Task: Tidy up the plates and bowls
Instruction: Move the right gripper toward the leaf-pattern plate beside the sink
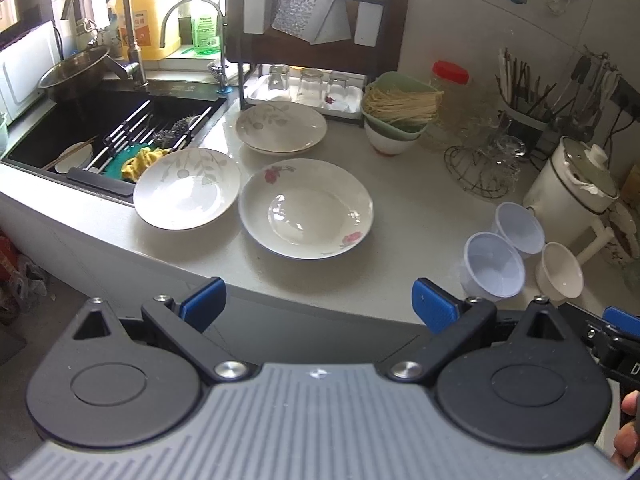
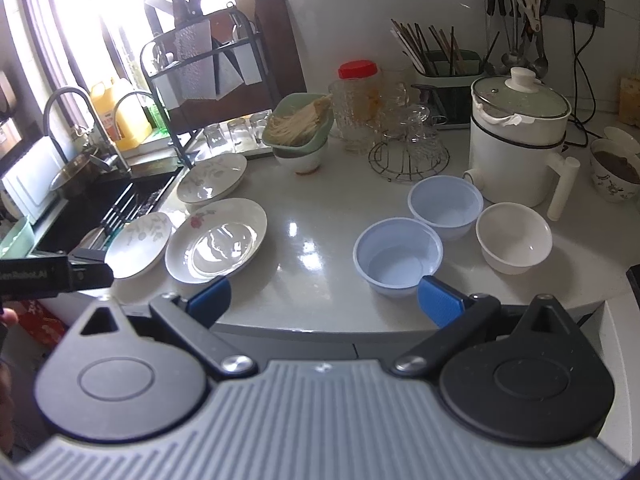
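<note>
Left wrist view: the left hand-held gripper [image 1: 318, 300] hangs with fingers apart, empty, before the table [image 1: 408, 208] edge; the rose plate [image 1: 306, 209] lies just ahead, beside the leaf plate [image 1: 187, 188].

Right wrist view: the right hand-held gripper [image 2: 324, 298] is spread wide, empty; the near blue bowl [image 2: 398, 256] touches the far blue bowl [image 2: 446, 206], white bowl [image 2: 514, 238] alongside.

the left claw [image 1: 318, 304] hangs spread wide before the counter edge, rose plate [image 1: 306, 214] ahead, leaf plate [image 1: 187, 188] beside it.
</note>
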`<action>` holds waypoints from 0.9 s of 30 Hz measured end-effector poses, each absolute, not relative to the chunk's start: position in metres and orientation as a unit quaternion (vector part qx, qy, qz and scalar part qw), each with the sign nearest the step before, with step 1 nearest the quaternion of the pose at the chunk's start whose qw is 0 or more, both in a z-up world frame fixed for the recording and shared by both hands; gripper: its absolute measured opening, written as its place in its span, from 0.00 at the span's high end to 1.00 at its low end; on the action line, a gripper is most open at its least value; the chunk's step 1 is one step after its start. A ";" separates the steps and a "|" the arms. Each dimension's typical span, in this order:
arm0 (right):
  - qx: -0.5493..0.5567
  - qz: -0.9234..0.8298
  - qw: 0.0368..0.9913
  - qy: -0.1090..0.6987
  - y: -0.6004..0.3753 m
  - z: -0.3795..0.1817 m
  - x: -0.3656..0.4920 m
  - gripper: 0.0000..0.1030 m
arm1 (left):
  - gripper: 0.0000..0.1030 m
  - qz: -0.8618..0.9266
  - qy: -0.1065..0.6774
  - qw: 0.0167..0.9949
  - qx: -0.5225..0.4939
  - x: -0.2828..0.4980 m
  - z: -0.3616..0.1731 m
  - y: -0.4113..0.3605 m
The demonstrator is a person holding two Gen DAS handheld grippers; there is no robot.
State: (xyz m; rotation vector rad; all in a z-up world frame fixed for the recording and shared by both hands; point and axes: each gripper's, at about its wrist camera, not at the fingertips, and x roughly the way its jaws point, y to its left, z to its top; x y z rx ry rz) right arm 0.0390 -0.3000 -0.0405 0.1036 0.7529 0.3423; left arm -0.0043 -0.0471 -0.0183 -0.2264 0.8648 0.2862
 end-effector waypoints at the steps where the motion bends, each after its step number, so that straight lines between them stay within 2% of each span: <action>1: 0.050 0.167 0.914 0.367 -0.298 -0.042 0.039 0.04 | 0.02 0.143 0.419 0.890 -0.109 -0.004 -0.019 -0.045; 15: 0.076 0.146 0.915 0.368 -0.250 -0.055 0.053 0.08 | 0.02 0.110 0.413 0.898 -0.103 0.032 -0.025 0.010; 27: 0.083 0.126 0.923 0.355 -0.153 -0.050 0.083 0.08 | 0.02 0.059 0.406 0.907 -0.095 0.079 -0.031 0.121</action>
